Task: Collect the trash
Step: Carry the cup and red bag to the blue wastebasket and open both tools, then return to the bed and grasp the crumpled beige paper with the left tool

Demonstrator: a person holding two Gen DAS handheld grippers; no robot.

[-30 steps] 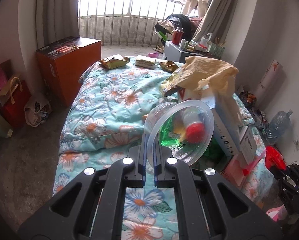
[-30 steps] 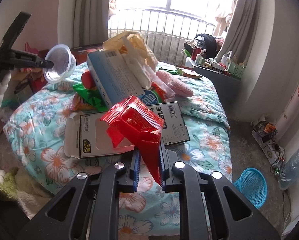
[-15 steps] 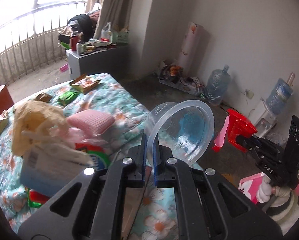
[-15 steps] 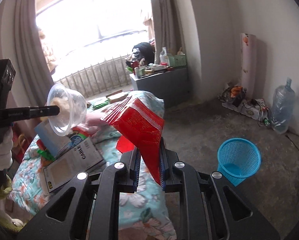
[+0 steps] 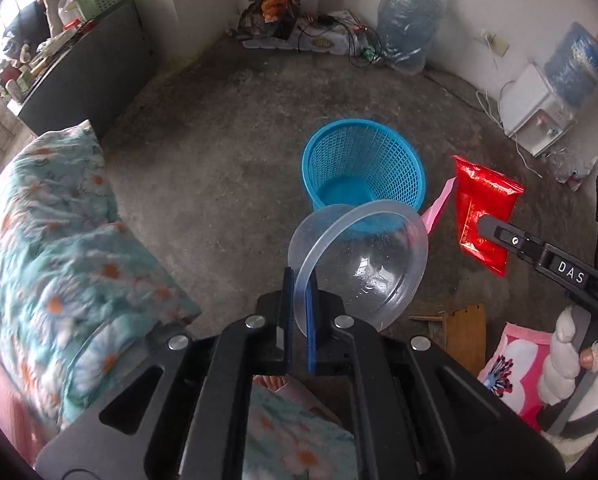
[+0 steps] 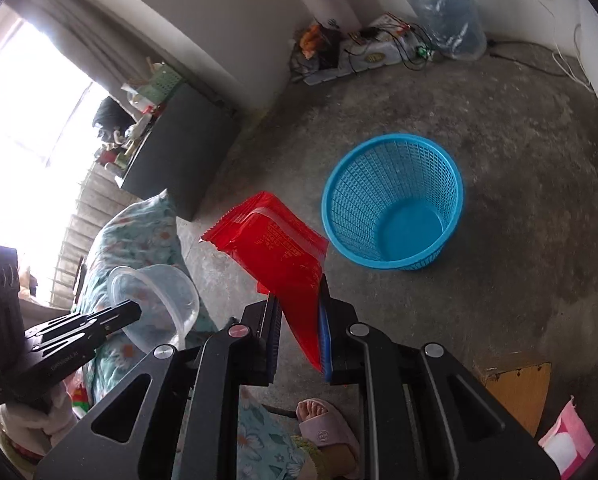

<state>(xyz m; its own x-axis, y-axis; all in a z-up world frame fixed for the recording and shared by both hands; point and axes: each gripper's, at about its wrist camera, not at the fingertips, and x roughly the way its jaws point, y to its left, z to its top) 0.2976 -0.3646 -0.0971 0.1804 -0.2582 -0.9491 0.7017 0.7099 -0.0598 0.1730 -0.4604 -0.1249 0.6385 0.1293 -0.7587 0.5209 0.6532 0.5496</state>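
Daylight pours in from the tall window (image 6: pixel 27 128) at the left of the right wrist view and it's totally blown out to white, while the grey concrete floor (image 5: pixel 227 168) stays evenly lit with only soft, faint shadows. Both fisheye shots bend hard at the rim with dark corners, and the teal floral bedspread (image 5: pixel 59 248) is smeared by motion blur. The clear round plastic bowl (image 5: pixel 363 264) catches a few small glints.

I see a clear, glossy plastic bowl (image 5: pixel 359 264), a shiny red foil-like wrapper (image 6: pixel 283 248), a blue plastic mesh basket (image 6: pixel 393 200), and rough, matt concrete floor (image 5: pixel 219 152).
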